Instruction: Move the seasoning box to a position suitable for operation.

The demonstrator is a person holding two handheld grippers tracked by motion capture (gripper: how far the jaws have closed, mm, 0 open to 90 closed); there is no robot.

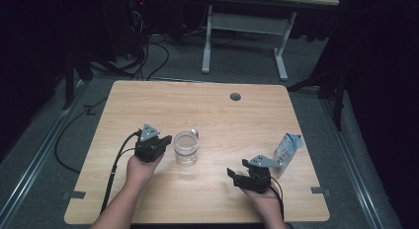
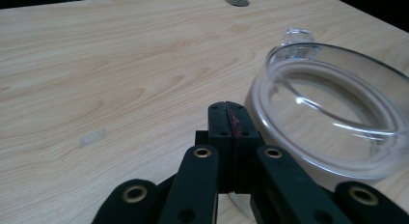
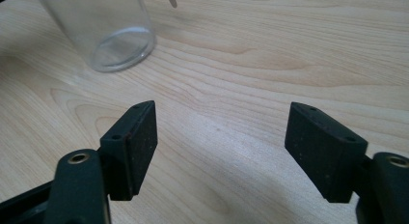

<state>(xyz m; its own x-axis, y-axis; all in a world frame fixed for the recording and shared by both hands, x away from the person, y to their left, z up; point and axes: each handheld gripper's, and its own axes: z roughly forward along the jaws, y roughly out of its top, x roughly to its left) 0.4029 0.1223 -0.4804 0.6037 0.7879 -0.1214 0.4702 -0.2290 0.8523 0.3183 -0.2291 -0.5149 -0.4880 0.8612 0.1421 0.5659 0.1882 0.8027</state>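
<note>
A clear glass mug stands upright and empty near the middle of the wooden table. My left gripper sits just left of it, jaws shut with nothing between them; in the left gripper view the gripper ends beside the glass mug's rim. My right gripper hovers low at the front right, open and empty. Seen from the right gripper view, that gripper is open wide over bare wood, with the glass mug farther off at the upper left. A small blue-and-white carton stands right of the right gripper.
A round grommet hole lies near the table's far edge. Cables trail off the left side from the left gripper. Behind the table stands a white desk frame on a grey floor.
</note>
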